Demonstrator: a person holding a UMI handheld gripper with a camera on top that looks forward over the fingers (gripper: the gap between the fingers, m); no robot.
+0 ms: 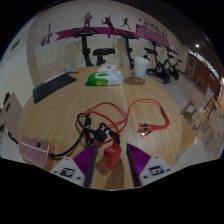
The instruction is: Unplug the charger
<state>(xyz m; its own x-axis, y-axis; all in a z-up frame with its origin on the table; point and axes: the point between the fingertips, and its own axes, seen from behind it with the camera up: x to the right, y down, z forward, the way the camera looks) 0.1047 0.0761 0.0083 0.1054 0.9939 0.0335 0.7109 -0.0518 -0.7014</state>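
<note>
While the tongs (107, 165) hang low over the wooden surface (60, 110), their two fingers with purple pads (85, 163) stand at each side of a red block that I take for the charger (113, 155). If both pads press on it, I cannot tell; it lies between them, close to the tips. Just ahead of the fingers sits a dark plug cluster (92, 127), and from it a red cable (115, 112) loops away over the surface toward red and black clips (150, 126). To the left of the fingers lies a small pink box (33, 152).

For a good unplugging, I judge that the pads should take the charger body at its flat sides, not the cable, and the pull should go straight back along the plug's axis, without twisting. The dark cluster looks loose, so it may follow the pull; a steady, slow draw is safer.

Farther off lie a dark flat tray (52, 87), a green and white packet (104, 76) and a pale jug (140, 68). Beyond them is a wall (110, 25) with exercise machines (155, 55).
</note>
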